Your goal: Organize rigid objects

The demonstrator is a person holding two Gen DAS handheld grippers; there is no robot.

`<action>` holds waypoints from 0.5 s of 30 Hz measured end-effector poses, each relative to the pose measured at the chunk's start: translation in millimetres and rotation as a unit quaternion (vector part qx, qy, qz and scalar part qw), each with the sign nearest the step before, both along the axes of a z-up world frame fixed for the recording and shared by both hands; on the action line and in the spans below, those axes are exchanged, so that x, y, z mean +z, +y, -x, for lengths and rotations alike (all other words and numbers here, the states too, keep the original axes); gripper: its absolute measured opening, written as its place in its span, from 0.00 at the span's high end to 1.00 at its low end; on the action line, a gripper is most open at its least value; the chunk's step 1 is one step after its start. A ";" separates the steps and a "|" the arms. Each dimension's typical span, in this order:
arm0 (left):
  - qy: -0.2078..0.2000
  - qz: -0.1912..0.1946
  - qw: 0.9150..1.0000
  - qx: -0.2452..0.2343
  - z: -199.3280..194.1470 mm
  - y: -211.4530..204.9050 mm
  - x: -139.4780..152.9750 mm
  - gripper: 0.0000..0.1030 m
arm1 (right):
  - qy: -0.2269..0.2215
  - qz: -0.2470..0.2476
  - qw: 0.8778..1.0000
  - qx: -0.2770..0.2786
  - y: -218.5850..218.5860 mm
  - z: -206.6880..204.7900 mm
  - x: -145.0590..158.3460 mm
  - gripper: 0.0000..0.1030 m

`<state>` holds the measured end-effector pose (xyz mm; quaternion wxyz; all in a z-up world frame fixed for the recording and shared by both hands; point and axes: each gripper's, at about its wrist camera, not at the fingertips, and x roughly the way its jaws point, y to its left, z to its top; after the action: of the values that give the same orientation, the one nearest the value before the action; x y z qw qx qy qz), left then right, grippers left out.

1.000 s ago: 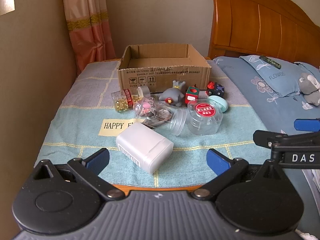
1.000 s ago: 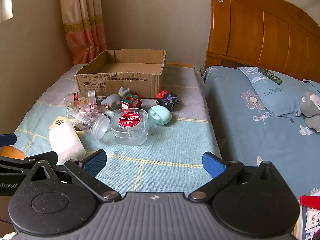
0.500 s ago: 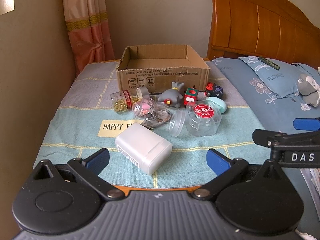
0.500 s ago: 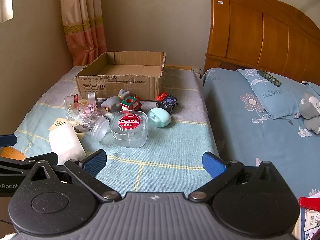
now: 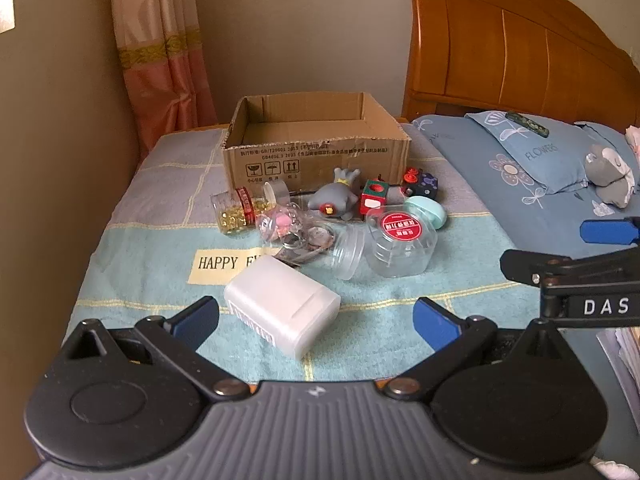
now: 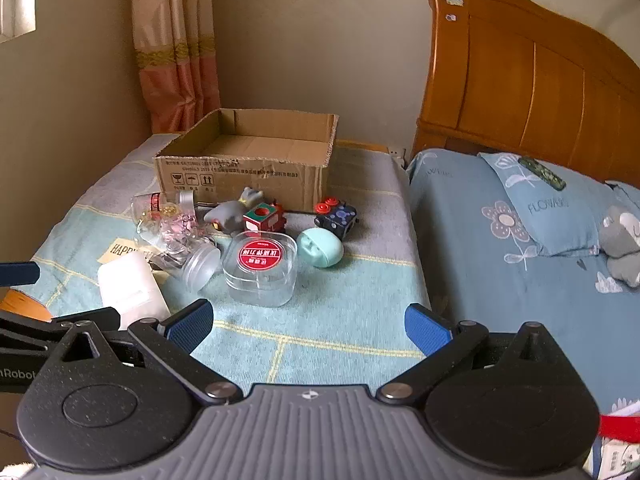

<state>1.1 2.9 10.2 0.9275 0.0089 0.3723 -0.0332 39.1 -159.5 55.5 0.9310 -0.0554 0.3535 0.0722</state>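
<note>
Left wrist: left gripper [image 5: 316, 318] spread wide, empty; white plastic box [image 5: 282, 306] lying just ahead, likely light, stiff, slick (best pinched across its flat sides); right wrist: right gripper [image 6: 309, 326] equally wide, empty; cardboard box [image 6: 244, 168] behind the clutter.

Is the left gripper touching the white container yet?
Apart. In the left wrist view the open left gripper shows towel between each blue fingertip and the white container.

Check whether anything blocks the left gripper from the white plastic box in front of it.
Nothing visible does. The left gripper is open, and the white plastic box lies on the cloth just ahead, between its fingers' line. The other clutter sits beyond it, toward the cardboard box.
</note>
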 end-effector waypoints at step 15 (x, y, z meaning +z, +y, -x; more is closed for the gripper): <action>-0.009 -0.015 0.998 -0.053 -15.7 7.2 -9.3 0.01 | -0.018 -0.009 0.997 0.075 1.0 -14.3 -7.6 0.00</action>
<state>16.8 10.1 1.0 0.9276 0.0431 0.3631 -0.0768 53.4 -158.4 48.0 0.9295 -0.0749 0.3310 0.1444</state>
